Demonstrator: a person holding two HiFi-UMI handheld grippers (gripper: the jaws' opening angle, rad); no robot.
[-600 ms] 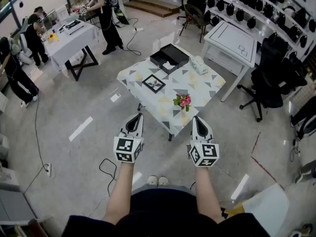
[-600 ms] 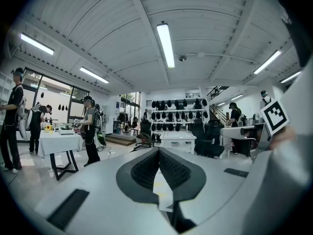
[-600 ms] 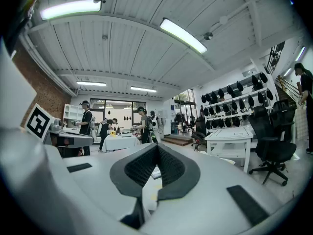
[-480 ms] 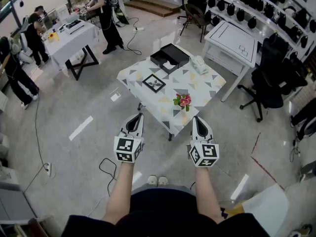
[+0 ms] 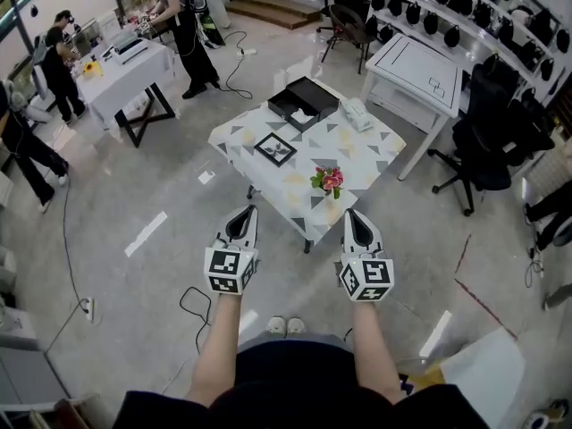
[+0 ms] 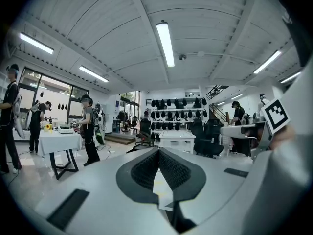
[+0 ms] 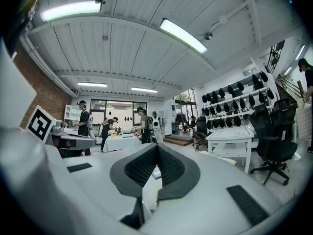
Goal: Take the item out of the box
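Observation:
An open black box [image 5: 305,103] stands at the far end of a low table [image 5: 357,155] covered in a triangle-patterned cloth, with something white [image 5: 302,116] lying inside it. Both grippers hover over the floor in front of the table's near corner, well short of the box. My left gripper [image 5: 244,211] is shut with nothing in it, and its ribbed pads [image 6: 146,168] meet at the tip. The right gripper [image 5: 354,214] is also shut and holds nothing [image 7: 157,147].
On the table lie a black picture frame [image 5: 276,149], a small bunch of pink flowers [image 5: 328,180] and a white object [image 5: 357,114]. A white desk [image 5: 416,70] and black office chair [image 5: 487,150] stand right. People work at a white table [image 5: 134,61] far left. A cable [image 5: 192,304] lies on the floor.
The whole scene has slid slightly left and up in the head view. Both grippers keep their places side by side and stay shut.

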